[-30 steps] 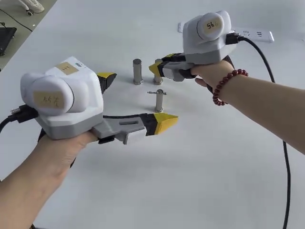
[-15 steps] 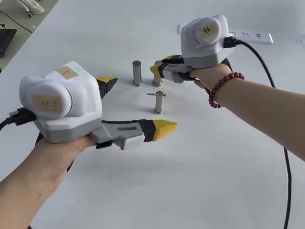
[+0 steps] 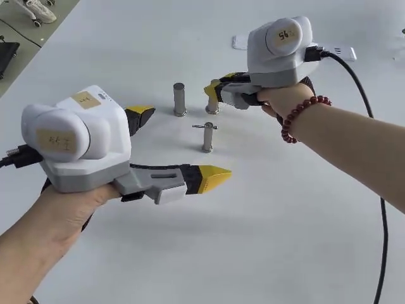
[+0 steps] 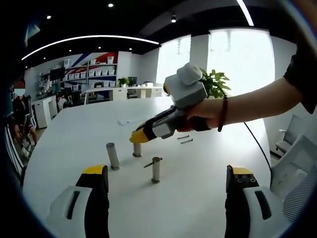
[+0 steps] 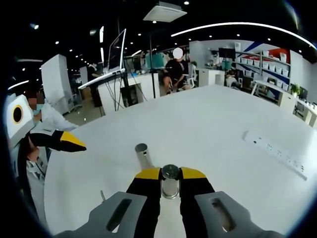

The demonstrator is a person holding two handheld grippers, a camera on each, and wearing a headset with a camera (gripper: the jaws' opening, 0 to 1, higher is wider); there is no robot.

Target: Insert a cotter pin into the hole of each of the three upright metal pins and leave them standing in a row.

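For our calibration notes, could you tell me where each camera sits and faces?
Head view: on the person's head, facing forward and down at the table; both arms, left claw and right claw show.
Left gripper view: on the left claw, looking past its open jaws at the cottered pin; the right claw shows too.
Right gripper view: on the right claw, its jaws shut on a rear pin.
Both gripper views share the bare pin.

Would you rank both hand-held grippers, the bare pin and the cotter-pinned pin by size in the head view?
Left hand-held gripper, nearest the camera.
Right hand-held gripper.
Bare pin and cotter-pinned pin look alike.
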